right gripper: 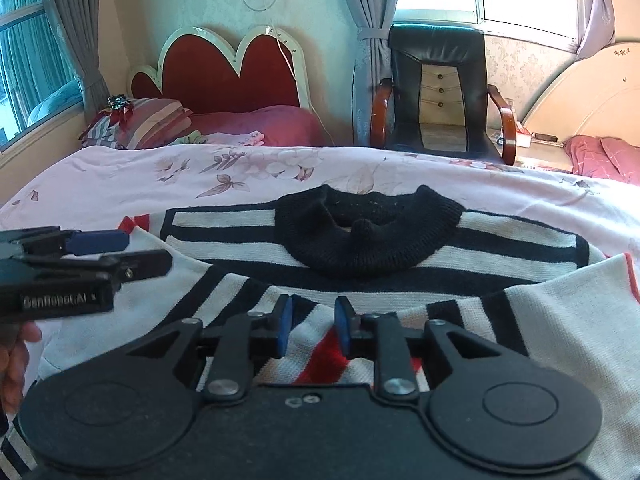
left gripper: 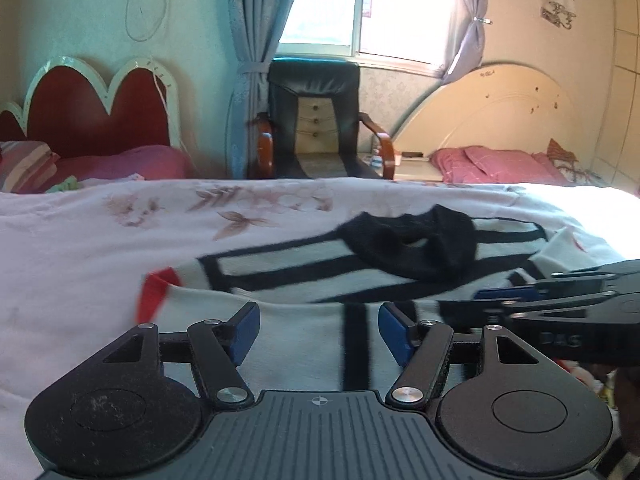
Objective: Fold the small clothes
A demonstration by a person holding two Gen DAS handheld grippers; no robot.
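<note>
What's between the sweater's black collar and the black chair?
Only the floral pink bedspread lies between the black collar and the black chair, nothing resting on that stretch. The right wrist view shows it most clearly.

A pink floral bedspread covers the near bed. Behind it stands a red heart-shaped headboard with striped pillows and a crimson pillow at its foot. A black leather armchair — wooden arms — sits beneath the window, between grey curtains. Farther right, a cream arched headboard rises above pink bedding.
</note>
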